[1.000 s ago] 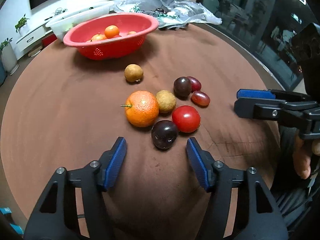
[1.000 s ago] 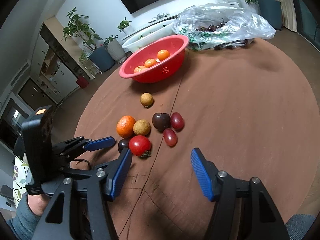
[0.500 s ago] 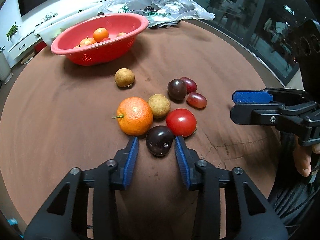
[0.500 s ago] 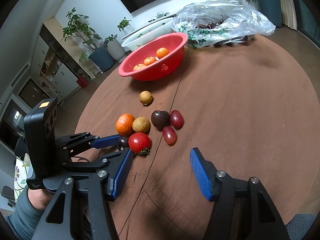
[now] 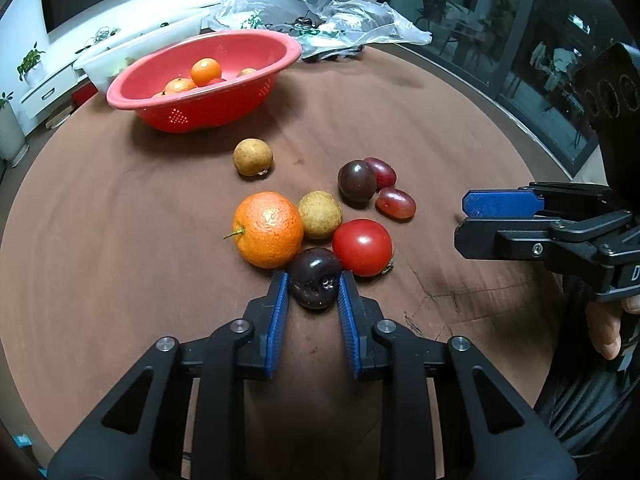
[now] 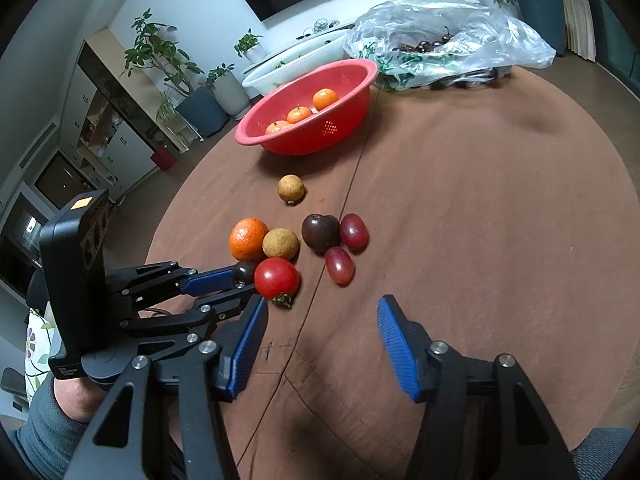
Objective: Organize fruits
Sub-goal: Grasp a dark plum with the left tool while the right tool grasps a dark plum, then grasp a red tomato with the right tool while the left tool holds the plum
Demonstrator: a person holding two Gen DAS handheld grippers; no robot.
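My left gripper [image 5: 314, 286] is shut on a dark cherry [image 5: 315, 278] that rests on the brown table [image 5: 120, 240]; the same cherry [image 6: 244, 271] shows between the blue pads in the right wrist view. Touching it are an orange [image 5: 267, 229] and a red tomato [image 5: 362, 246]. Behind them lie a tan longan [image 5: 320, 214], a second dark cherry [image 5: 357, 181], two red grapes [image 5: 395, 202] and a lone longan [image 5: 253, 157]. My right gripper [image 6: 320, 316] hangs open over bare table, right of the tomato [image 6: 277, 278].
A red colander basket [image 5: 208, 112] holding small oranges [image 5: 205, 72] stands at the back left. Behind it are a white tub [image 5: 120, 56] and a clear plastic bag [image 5: 320, 16] with dark fruit. A person's hand [image 5: 608, 324] holds the right gripper at the table's right edge.
The left gripper's jaws have closed from wide apart onto the dark cherry. The right gripper has kept its place and stays open.
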